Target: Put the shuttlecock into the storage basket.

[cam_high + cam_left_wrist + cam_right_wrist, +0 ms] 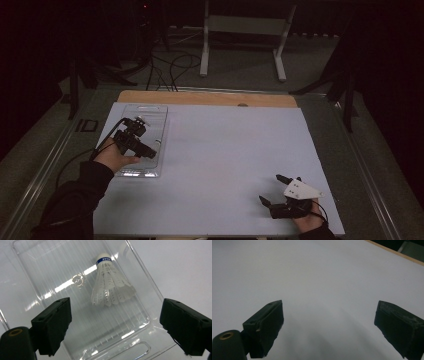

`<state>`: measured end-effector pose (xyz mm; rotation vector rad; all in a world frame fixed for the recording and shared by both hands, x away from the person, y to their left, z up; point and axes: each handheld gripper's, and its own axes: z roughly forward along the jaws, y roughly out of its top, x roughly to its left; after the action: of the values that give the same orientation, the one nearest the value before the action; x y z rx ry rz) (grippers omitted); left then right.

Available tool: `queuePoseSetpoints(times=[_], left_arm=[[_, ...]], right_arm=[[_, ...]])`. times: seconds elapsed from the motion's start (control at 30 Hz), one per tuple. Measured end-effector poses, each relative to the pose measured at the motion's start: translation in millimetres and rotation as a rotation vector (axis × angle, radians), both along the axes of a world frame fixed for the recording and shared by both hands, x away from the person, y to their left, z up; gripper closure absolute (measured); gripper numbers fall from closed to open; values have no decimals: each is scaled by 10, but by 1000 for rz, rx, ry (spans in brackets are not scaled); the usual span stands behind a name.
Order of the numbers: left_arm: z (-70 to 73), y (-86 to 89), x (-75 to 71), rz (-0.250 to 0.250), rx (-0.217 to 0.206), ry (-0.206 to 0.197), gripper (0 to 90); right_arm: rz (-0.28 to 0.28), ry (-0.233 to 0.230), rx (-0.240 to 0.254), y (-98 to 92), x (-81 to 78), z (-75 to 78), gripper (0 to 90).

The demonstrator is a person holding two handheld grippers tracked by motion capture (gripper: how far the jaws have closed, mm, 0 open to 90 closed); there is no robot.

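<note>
The left gripper (115, 322) hangs over the tray (50, 270) with its jaws spread wide and nothing between them — the likely step is picking up the shuttlecock (110, 285). The shuttlecock lies on its side inside the tray, cork toward one long wall, skirt fanned toward the middle. In the high view the tray (150, 112) sits near the far left corner of the table (230, 150), and the left gripper (150, 151) is above its near half.

To do it well, I would bring the jaws down on either side of the skirt close to the cork, where it is stiffest, and close gently; the plastic feathers will likely bend if squeezed at the wide end. The tray is clear and light, so it may slide or lift with a careless pull.

The 1 thing in the way is the tray wall beside the cork — a jaw could catch on it.

The right gripper (274, 189) rests near the near right corner, jaws spread and empty, over bare table (317, 277), well apart from the tray.
</note>
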<state>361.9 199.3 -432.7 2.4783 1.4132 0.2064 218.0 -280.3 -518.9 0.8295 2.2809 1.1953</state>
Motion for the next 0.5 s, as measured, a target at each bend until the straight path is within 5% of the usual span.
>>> queuePoseSetpoints(times=[0.07, 0.5], left_arm=[[23, 4, -13, -31, -7, 1, 9], [183, -19, -37, -91, -93, -46, 2]], right_arm=[[-1, 0, 2, 0, -1, 0, 86], [-1, 6, 4, 1, 1, -4, 86]])
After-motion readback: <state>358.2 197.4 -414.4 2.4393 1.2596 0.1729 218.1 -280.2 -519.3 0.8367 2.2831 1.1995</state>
